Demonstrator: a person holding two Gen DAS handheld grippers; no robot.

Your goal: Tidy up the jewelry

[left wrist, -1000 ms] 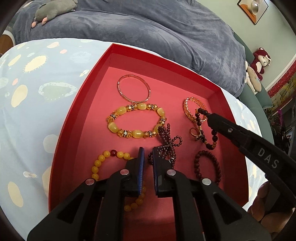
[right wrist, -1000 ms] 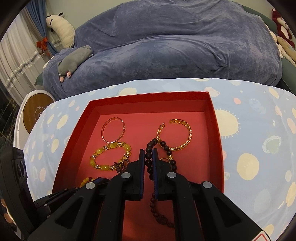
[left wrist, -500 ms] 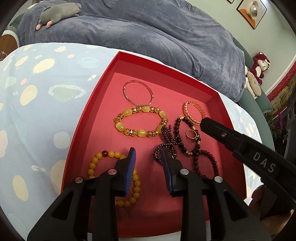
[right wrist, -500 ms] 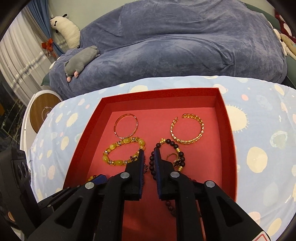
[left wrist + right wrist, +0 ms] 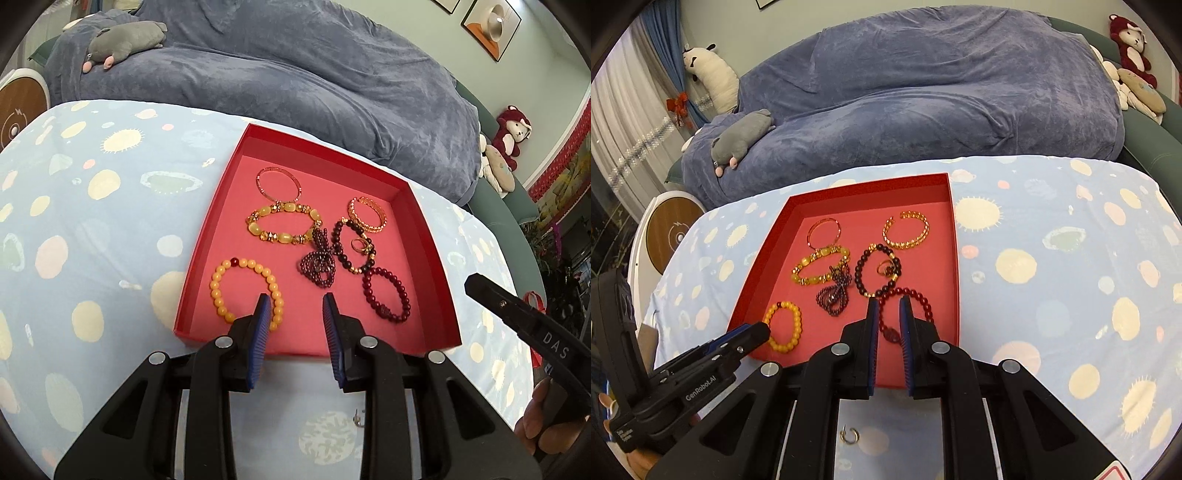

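Observation:
A red tray (image 5: 436,273) (image 5: 955,280) on the spotted cloth holds several bracelets: a yellow bead bracelet (image 5: 218,291) (image 5: 796,321), an amber bracelet (image 5: 282,236), a thin bangle (image 5: 279,182), a gold cuff (image 5: 367,216) (image 5: 907,229), a dark bead bracelet with a ring (image 5: 349,245) (image 5: 877,271), a purple bead tangle (image 5: 319,264) (image 5: 833,291) and a dark red bracelet (image 5: 386,295) (image 5: 916,295). My left gripper (image 5: 295,306) is open and empty above the tray's near edge. My right gripper (image 5: 888,308) is slightly open and empty, over the dark red bracelet.
A small metal ring (image 5: 849,435) (image 5: 357,419) lies on the cloth in front of the tray. A blue-covered sofa (image 5: 923,92) with a grey plush toy (image 5: 742,138) stands behind the table. A round white device (image 5: 670,229) sits at far left.
Both grippers have pulled back toward the tray's near edge. The left gripper opened wide. The right gripper released the dark bead bracelet, which now lies in the tray.

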